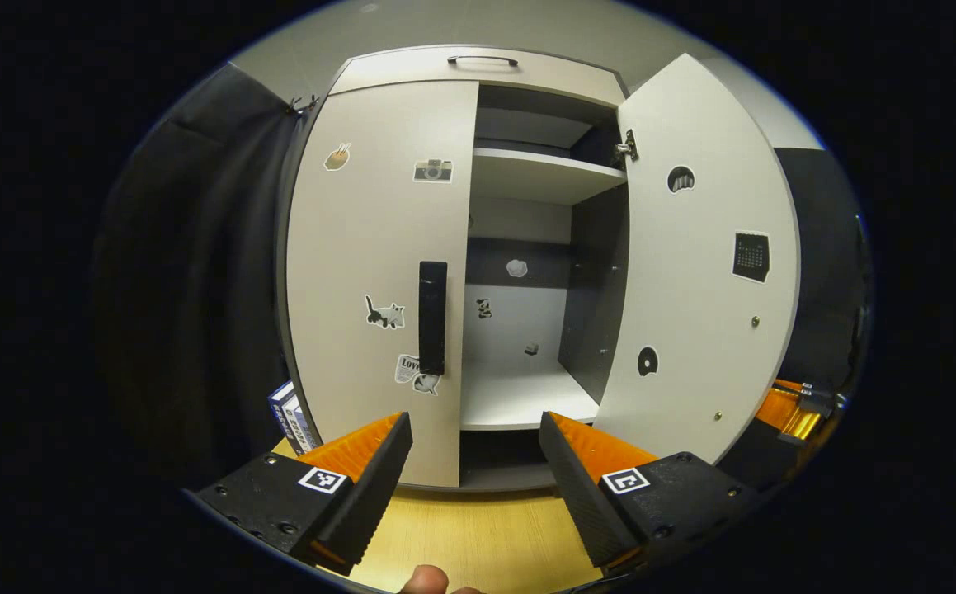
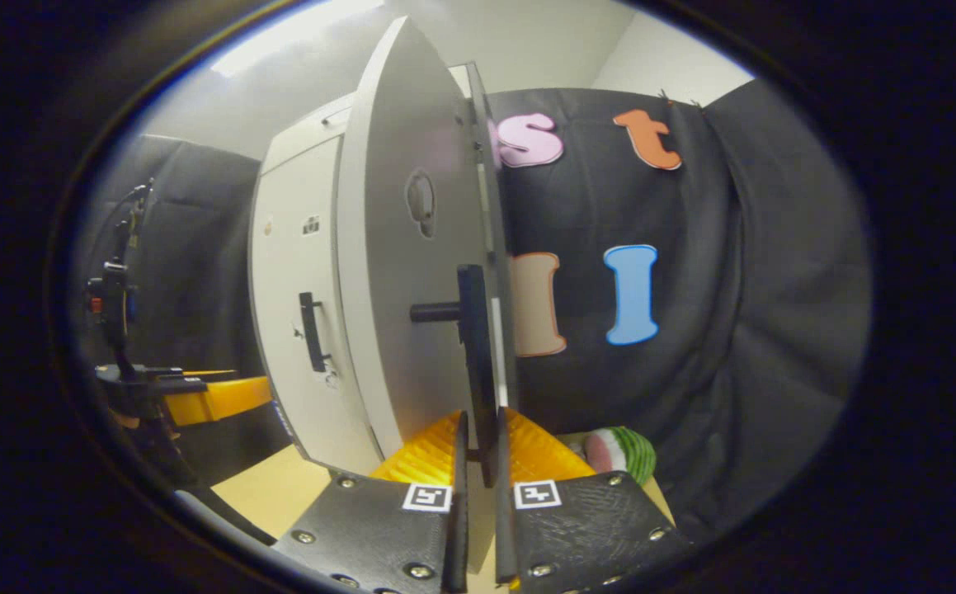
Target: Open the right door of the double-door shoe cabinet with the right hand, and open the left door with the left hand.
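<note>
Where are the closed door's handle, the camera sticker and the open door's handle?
Left door handle (image 1: 432, 318), left gripper view, mid-bar.
Camera sticker (image 1: 433, 171), left gripper view, its centre.
Right door handle (image 2: 476, 363), right gripper view, bar's edge.

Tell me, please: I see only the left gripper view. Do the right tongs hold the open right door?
Observer: Yes. In the right gripper view, the right tongs are closed on the right door handle, one finger on each side.
Operator: Is anything lying past that handle?
Observer: A green striped plush toy lies on the table.
Operator: How do my left tongs look from there?
Observer: The left tongs are short of the left door handle and do not touch it.
</note>
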Demonstrator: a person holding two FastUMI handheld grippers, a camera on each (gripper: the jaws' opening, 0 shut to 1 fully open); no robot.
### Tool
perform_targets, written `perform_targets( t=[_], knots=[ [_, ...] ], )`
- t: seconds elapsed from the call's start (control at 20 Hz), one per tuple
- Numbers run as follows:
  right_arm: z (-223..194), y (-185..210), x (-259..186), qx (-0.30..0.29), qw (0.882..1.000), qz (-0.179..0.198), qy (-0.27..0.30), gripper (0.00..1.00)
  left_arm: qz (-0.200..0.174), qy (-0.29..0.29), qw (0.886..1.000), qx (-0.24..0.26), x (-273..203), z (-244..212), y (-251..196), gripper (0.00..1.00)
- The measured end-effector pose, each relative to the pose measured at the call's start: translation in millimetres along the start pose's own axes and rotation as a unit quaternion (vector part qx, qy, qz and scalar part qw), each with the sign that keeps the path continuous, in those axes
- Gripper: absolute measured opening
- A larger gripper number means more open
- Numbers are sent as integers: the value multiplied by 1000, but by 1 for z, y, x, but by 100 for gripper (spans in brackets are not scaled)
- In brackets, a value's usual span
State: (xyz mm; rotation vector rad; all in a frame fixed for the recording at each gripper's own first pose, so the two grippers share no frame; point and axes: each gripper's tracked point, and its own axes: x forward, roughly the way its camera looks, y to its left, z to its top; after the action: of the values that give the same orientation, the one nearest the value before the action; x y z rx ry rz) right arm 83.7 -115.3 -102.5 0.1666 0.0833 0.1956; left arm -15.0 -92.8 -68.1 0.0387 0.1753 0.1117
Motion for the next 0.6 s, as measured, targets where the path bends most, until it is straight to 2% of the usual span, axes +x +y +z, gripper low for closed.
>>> perform_targets(
  t=[0.15, 0.25, 0.45, 0.6],
  knots=[
    [-13, -9, -17, 71, 997, 5, 4, 10, -7, 4, 1000, 2, 2, -1, 4, 97],
    [-23, -9, -19, 100, 995, -9, 7, 10, -9, 6, 1000, 4, 5, -1, 7, 97],
    [-41, -24, -50, 107, 992, -70, 8, 10, -14, 4, 1000, 12, 17, 3, 23, 97],
    [-40, -32, -80, 85, 989, -121, -1, 10, -13, -1, 1000, 23, 33, 8, 37, 97]
  ],
)
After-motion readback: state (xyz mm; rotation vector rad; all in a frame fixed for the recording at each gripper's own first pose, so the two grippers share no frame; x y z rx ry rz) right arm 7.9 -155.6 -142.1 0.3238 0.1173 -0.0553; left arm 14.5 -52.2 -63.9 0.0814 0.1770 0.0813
